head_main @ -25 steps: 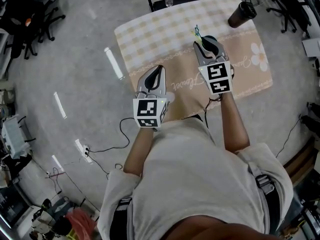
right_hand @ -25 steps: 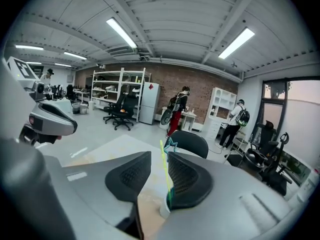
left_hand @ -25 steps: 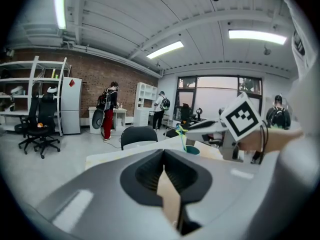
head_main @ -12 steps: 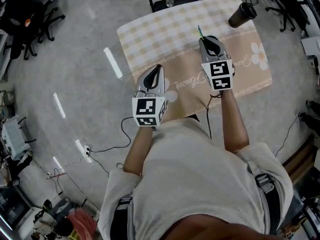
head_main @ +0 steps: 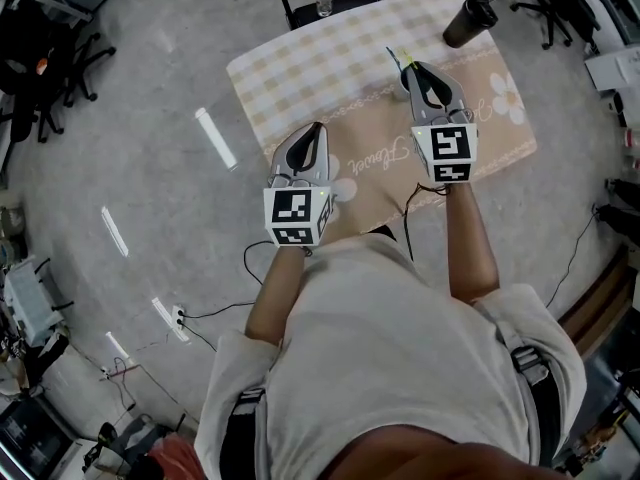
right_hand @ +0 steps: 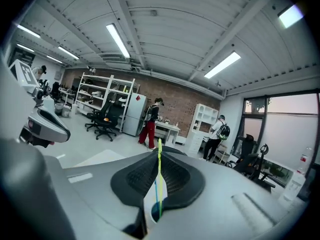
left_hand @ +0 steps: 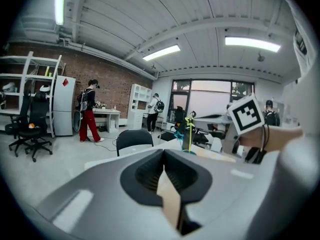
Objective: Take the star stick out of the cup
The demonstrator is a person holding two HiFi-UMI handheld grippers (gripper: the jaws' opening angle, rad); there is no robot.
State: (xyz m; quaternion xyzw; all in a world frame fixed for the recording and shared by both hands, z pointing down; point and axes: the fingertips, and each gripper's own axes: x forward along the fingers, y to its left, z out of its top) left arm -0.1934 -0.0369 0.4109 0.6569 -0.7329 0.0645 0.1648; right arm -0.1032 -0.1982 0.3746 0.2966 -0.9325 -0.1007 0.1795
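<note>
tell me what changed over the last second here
The right gripper has just closed its jaws on the yellow-green star stick and seems to have lifted slightly. How far out the stick has come cannot be told. The left gripper stayed shut, empty and in place, and the dark tumbler did not move.

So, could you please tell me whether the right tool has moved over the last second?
Yes. The right tool, its jaws having just closed on the star stick, has shifted right, toward the dark tumbler.
</note>
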